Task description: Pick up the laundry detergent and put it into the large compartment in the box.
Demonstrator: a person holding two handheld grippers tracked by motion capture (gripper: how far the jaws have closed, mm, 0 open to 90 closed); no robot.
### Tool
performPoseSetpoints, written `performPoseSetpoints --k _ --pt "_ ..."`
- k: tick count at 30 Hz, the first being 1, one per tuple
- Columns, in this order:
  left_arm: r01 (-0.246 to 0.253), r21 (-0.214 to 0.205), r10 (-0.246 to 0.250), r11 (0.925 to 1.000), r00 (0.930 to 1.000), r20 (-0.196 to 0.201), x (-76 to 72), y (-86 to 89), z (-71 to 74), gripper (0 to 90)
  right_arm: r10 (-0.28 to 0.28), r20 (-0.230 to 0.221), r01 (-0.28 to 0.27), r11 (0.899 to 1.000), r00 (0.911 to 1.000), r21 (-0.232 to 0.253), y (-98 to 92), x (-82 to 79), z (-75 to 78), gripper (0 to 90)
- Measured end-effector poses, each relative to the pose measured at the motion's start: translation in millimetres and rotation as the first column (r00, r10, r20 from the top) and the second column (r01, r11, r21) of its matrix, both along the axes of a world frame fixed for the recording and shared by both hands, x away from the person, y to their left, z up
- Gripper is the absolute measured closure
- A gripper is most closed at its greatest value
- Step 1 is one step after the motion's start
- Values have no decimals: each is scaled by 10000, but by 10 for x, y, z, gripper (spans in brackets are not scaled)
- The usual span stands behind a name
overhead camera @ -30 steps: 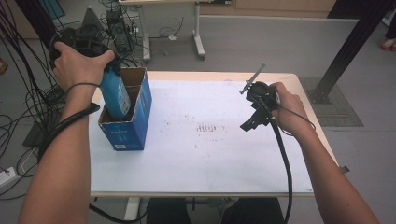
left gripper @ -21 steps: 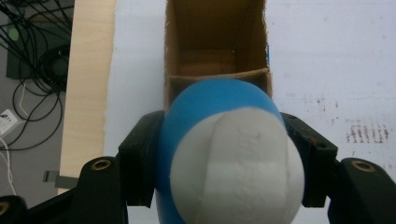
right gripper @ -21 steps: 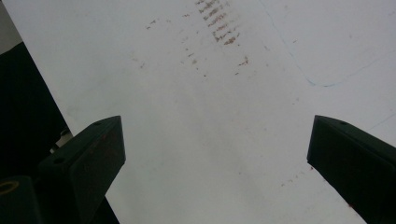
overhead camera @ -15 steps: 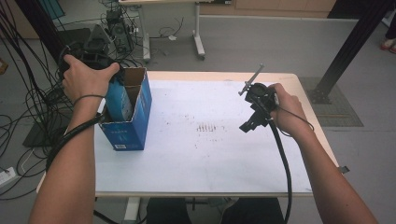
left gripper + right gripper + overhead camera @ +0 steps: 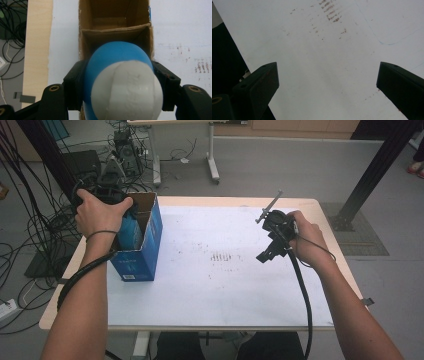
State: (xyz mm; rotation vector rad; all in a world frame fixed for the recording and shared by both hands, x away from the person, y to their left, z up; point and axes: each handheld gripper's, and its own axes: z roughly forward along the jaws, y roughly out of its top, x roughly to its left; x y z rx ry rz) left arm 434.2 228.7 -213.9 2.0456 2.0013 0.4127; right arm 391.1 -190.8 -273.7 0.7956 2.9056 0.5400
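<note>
The left gripper (image 5: 117, 82) pinches a blue bottle (image 5: 117, 65) with a white cap, its 2 jaws pressed on the bottle's sides. The bottle hangs in the mouth of a blue box (image 5: 145, 245), over the nearer of 2 cells split by a cardboard divider (image 5: 115, 30); the box walls stand close on both sides of it. In the high view the left hand (image 5: 100, 212) covers most of the bottle, which sits at the box's left end near the table's left edge.

The right gripper (image 5: 272, 237) hangs above the table's right half, well apart from the box, jaws spread with nothing between them; a black cable (image 5: 302, 300) trails from it along the forearm.

The table (image 5: 225, 295) has a white sheet over a pale wooden top, with brown smudges (image 5: 225, 257) near the middle. Around it lie a grey floor, tangled cables (image 5: 30, 210) at left, another desk's legs (image 5: 212, 155) behind, and a black post (image 5: 375, 170) at right.
</note>
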Motion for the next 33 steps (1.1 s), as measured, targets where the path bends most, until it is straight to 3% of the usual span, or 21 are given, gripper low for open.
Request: performPoseSetpoints --k 13,33 --pt "10 200 -5 9998 9997 -260 14 -13 -220 376 -29 3 29 10000 10000 -35 -14 -8 -5 40" --pt "1 103 4 9999 9984 -564 36 -18 -467 376 -15 -54 14 9999 10000 -122 -15 5 -32 41"
